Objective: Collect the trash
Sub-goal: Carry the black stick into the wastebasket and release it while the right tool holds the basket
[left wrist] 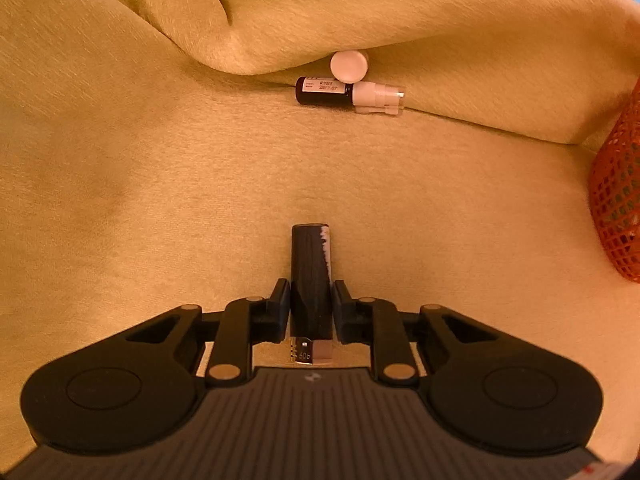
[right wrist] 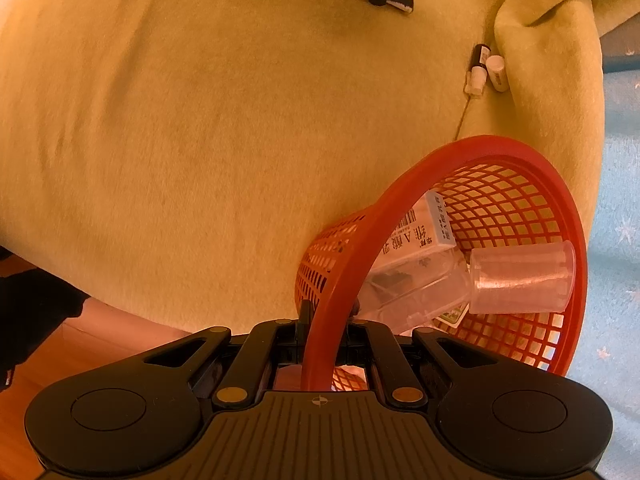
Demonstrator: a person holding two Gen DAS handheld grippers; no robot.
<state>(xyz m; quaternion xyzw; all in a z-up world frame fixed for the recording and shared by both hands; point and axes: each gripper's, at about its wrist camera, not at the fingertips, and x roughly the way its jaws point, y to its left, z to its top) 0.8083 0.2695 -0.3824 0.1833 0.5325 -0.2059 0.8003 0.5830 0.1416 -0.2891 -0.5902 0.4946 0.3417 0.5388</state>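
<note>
1. Through the left wrist camera I see my left gripper low over a yellow-green plush sofa seat. Its jaws sit narrow, clamped on a slim dark cylindrical tube with a white strip along one edge, which points straight ahead along the fingers.
2. Farther ahead, at the crease where the seat meets the folded plush backrest, lies a small dark glass bottle with a white label and a white spray top, on its side. A small white round-capped container rests touching it, tucked under the fold.
3. At the right edge of this view I see part of a red plastic mesh basket.
4. Through the right wrist camera, my right gripper has its jaws closed narrow on the basket's solid rim; the basket hangs tilted against the sofa edge, its mouth turned toward the lens.
5. Inside the basket I see a clear plastic bottle with a clear cap lying across a white carton with a barcode and pale blue end.
6. Far across the seat, the dark bottle and the white container lie together by the backrest fold, and at the top the left gripper's fingers hold the dark tube.
7. Pale blue patterned carpet shows at the right.
</note>
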